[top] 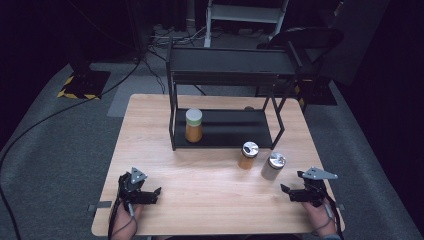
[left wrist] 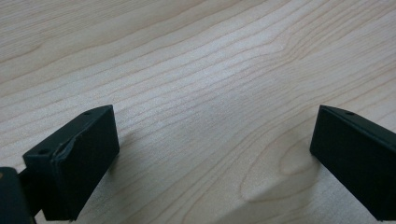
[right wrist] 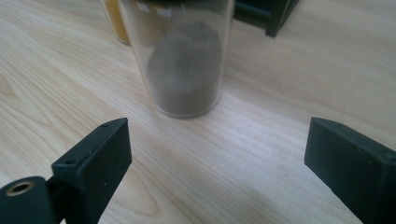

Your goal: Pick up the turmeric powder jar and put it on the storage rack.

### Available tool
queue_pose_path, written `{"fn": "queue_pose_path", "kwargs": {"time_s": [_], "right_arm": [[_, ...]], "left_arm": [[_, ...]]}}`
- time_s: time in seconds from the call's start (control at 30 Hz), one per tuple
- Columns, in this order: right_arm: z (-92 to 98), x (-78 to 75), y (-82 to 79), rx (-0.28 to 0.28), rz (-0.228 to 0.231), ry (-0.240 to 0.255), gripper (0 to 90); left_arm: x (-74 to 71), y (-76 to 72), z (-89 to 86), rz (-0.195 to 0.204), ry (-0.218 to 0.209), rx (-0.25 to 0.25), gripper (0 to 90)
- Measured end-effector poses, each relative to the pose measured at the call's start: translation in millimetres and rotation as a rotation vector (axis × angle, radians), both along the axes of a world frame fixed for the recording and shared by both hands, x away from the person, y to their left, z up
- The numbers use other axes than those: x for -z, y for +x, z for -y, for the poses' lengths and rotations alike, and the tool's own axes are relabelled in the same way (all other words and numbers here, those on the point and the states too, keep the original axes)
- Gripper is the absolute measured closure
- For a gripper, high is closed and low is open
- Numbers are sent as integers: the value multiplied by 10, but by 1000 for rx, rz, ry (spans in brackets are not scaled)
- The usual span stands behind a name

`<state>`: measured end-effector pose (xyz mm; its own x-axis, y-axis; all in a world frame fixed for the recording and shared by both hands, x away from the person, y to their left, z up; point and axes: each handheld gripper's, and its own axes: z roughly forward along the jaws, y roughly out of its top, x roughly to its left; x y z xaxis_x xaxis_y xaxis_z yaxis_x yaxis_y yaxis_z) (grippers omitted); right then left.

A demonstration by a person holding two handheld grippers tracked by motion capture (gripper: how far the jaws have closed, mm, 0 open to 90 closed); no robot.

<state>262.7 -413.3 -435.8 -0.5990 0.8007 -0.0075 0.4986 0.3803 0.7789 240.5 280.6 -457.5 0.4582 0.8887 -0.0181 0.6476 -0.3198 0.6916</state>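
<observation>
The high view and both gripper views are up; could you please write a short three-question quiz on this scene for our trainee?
1. True or false: the right gripper is clamped on the grey-filled jar.
2. How many jars stand on the table outside the black rack?
3. Which jar is on the rack's lower shelf? A) the white-lidded amber jar B) the small amber jar

Key: 1 false, its jaws are apart with the jar ahead of them; 2 two; 3 A.
</observation>
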Motion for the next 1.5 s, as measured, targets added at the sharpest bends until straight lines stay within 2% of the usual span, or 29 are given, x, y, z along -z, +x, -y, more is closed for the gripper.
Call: {"fn": "queue_pose_path", "kwargs": {"time_s": [0.3, 0.47, 0.97, 1.5], "right_arm": [[-15, -313, -120, 8, 77, 47, 70], [-76, -450, -139, 11, 109, 43, 70], [-408, -620, 96, -12, 102, 52, 70], [-801, -787, 306, -57, 110, 28, 70]], "left_arm": [[0, 0, -1, 0, 0, 0, 13], [0, -2, -2, 0, 1, 0, 13], [2, -5, -3, 2, 0, 0, 13], [2, -5, -2, 2, 0, 0, 13]]}}
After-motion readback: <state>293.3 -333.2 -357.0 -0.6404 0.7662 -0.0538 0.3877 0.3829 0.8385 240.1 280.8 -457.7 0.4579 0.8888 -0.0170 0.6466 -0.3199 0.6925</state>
